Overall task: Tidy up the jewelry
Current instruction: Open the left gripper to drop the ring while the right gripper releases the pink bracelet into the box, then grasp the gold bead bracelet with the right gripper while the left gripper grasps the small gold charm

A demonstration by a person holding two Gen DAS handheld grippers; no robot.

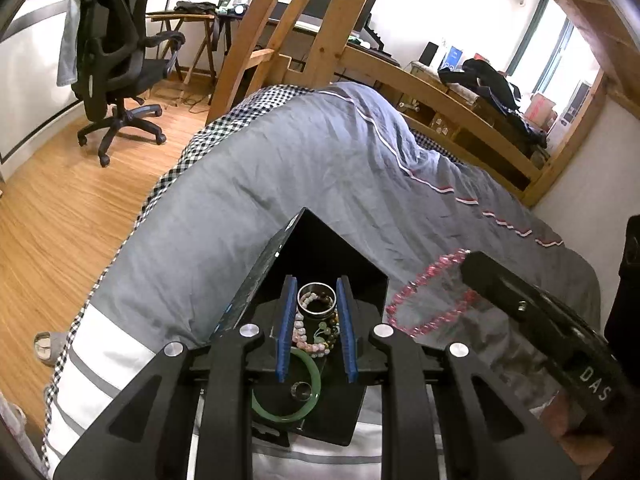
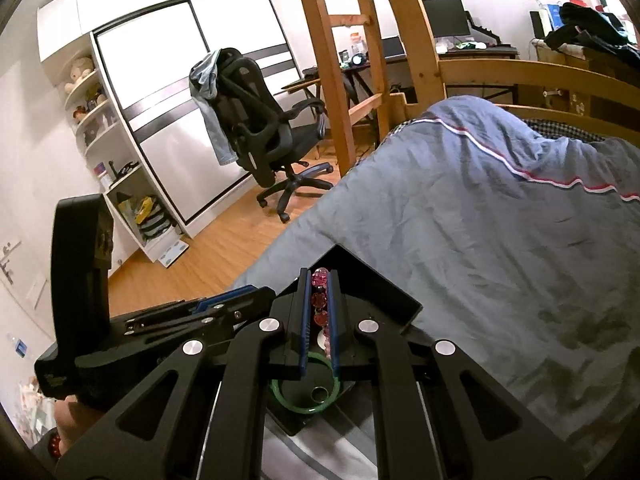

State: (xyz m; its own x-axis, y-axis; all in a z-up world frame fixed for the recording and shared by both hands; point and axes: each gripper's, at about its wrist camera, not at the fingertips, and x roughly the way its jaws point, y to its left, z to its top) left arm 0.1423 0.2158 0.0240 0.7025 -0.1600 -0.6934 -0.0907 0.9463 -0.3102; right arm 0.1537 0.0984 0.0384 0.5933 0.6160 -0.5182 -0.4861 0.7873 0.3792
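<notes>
Nearest in the left wrist view, the left gripper (image 1: 316, 328) hangs over the open black jewelry box (image 1: 352, 276), its blue-padded fingers (image 1: 286, 328) apart and closed on nothing. Between and below the fingers, inside the box, lie a green jade bangle (image 1: 286, 412), a small metal ring (image 1: 301, 389) within the bangle's loop, pale pink and green bead bracelets (image 1: 316, 336) beyond it, and a silver bangle (image 1: 316, 299) at the far end. Just right of the box, this view alone shows the whole loop of the pink bead bracelet (image 1: 424, 304), hanging clear of the grey duvet (image 1: 300, 176) from the right gripper (image 1: 472, 280), which enters from the right.

Only the right wrist view shows the grip itself: the right gripper (image 2: 320, 312) has its pads together on the pink bead bracelet (image 2: 319, 300), the beads running lengthwise in the narrow gap. Under its fingers the same box (image 2: 384, 292) shows only the jade bangle (image 2: 304, 404) and the small ring (image 2: 319, 393); the other bracelets are largely hidden. Left of the box, the left gripper (image 2: 228, 300) appears side-on.

Beyond the box, the duvet (image 2: 480, 208) rises over the bed. Farther off, left of the bed, stand a black office chair (image 1: 116, 64), a wooden ladder (image 1: 320, 28) and a desk (image 2: 472, 50); white shelves (image 2: 100, 128) appear in the right view alone.
</notes>
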